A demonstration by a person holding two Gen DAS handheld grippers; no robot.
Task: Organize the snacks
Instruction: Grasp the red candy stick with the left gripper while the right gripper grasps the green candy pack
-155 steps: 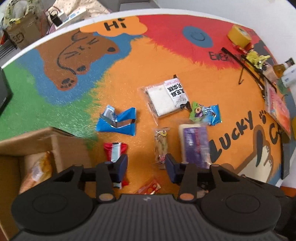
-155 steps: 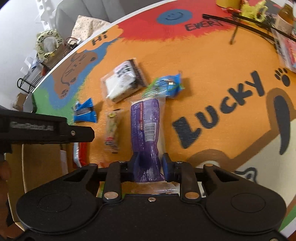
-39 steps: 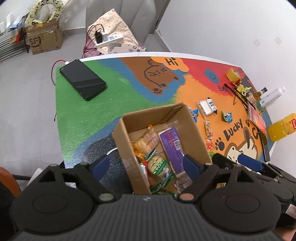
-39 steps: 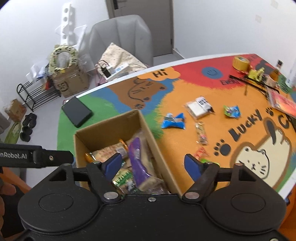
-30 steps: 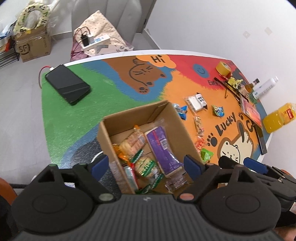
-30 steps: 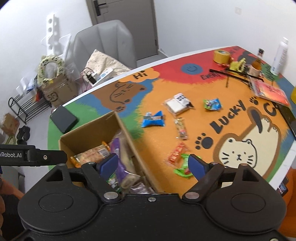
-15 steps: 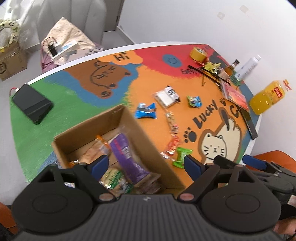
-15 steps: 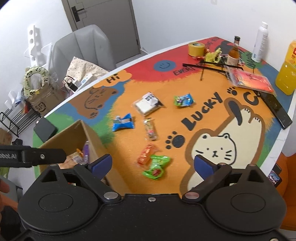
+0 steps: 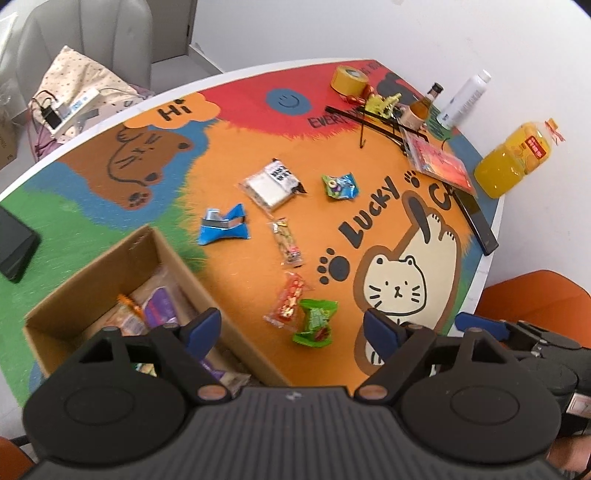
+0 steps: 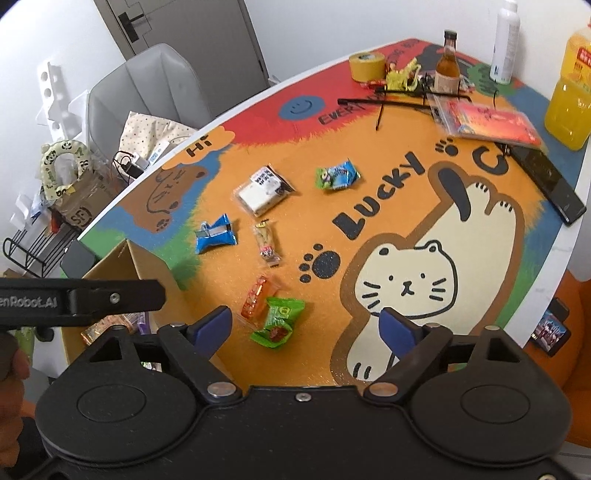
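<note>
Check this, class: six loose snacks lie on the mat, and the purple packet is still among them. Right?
Not quite. The purple packet lies in the box, not on the mat; the left wrist view shows it. Six loose snacks on the mat is right.

A white wall (image 10: 332,22) and a grey door (image 10: 184,29) are seen beyond the round table (image 10: 569,236). A grey chair (image 10: 147,96) is placed behind it, an orange chair (image 9: 535,295) alongside.
</note>
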